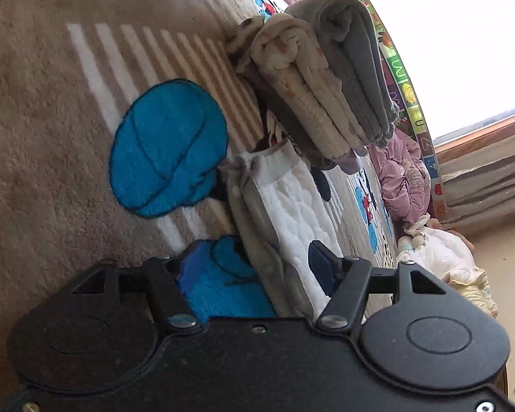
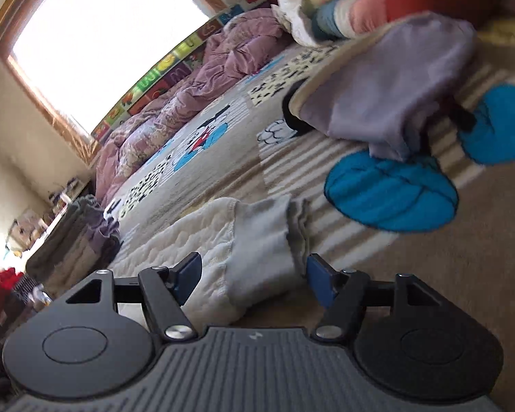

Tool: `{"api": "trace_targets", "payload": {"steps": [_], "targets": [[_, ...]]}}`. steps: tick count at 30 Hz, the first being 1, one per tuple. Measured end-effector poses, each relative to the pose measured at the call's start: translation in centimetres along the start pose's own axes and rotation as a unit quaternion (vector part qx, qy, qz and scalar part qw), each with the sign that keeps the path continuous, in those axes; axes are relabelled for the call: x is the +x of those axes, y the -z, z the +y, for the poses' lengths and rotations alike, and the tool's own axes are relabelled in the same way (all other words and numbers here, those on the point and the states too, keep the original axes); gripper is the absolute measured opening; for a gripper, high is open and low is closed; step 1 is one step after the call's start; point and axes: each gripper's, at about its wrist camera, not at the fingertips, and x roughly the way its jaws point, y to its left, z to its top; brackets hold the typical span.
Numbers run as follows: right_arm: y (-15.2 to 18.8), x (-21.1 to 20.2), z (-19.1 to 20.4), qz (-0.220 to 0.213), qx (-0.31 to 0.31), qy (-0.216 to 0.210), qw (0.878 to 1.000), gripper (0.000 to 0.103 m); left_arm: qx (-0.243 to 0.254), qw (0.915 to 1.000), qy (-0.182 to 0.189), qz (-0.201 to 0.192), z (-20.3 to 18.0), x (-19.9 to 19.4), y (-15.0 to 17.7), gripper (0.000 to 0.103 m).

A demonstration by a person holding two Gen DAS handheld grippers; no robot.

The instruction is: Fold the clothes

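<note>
On the rug (image 1: 34, 110), the garment (image 1: 288, 213) runs lengthwise away from the left claw (image 1: 254, 267); both it and the right claw (image 2: 252, 274) gape, straddling opposite ends, gripping nothing.

I see a big fuzzy rug (image 1: 44, 110) with blue shapes and stripes on the floor. A bright window (image 2: 96, 37) with a wood frame lets in lots of light. The wall (image 2: 13, 137) is cream.

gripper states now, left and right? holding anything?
Left gripper: open, holding nothing; folded white-and-grey garment lies between its fingers.
Right gripper: open, holding nothing; same garment below.
</note>
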Motion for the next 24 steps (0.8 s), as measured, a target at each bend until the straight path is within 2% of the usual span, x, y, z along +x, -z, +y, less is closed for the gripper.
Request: {"api": "trace_targets", "payload": {"steps": [2,3,6,8,9,10,11,13,15,17,20,24], "targets": [[0.8,0.1,-1.1,-0.005,0.061,-0.031,0.998,0.071,-0.001,0.9999,0.011,0.004,-0.2,0.8,-0.1,0.065],[1.0,0.4,-1.3,-0.009,0.081,-0.044,0.996,0.077,0.001,0.9999,0.011,0.003,-0.3,1.3,-0.2,0.065],[0.9,2.4,-0.6,-0.016,0.083,-0.056,0.995,0.088,0.005,0.9999,0.011,-0.009,-0.5,2.7,-0.5,0.065],[0.9,4.0,0.3,-0.023,0.06,-0.049,0.997,0.088,0.008,0.9997,0.014,-0.018,-0.7,3.4,-0.7,0.064],[0.8,4.8,0.7,-0.026,0.047,-0.048,0.997,0.08,0.017,0.9996,0.008,-0.021,-0.9,3.7,-0.7,0.062],[0.9,5.8,0.9,-0.024,0.04,-0.045,0.998,0.066,0.029,0.9993,0.0,-0.024,-1.1,4.1,-0.7,0.052],[1.0,6.5,0.9,-0.021,0.038,-0.044,0.998,0.06,0.04,0.9988,-0.008,-0.028,-1.3,4.5,-0.7,0.04],[1.0,7.3,0.4,-0.022,0.038,-0.047,0.998,0.037,0.046,0.9984,-0.014,-0.03,-1.0,4.7,-0.7,0.031],[0.8,7.5,-0.3,-0.021,0.053,-0.06,0.997,0.027,0.048,0.9983,-0.013,-0.031,-0.8,4.7,-0.8,0.024],[0.7,7.5,-0.5,-0.021,0.057,-0.071,0.996,0.023,0.046,0.9984,-0.005,-0.033,-0.7,4.1,-0.7,0.02],[0.4,6.8,0.0,-0.025,0.053,-0.09,0.994,0.019,0.056,0.9971,0.019,-0.049,-1.7,1.3,-0.2,0.018],[0.5,2.6,1.0,-0.023,0.071,-0.125,0.989,0.017,0.057,0.9966,0.01,-0.059,-1.7,-4.8,0.3,0.018]]}}
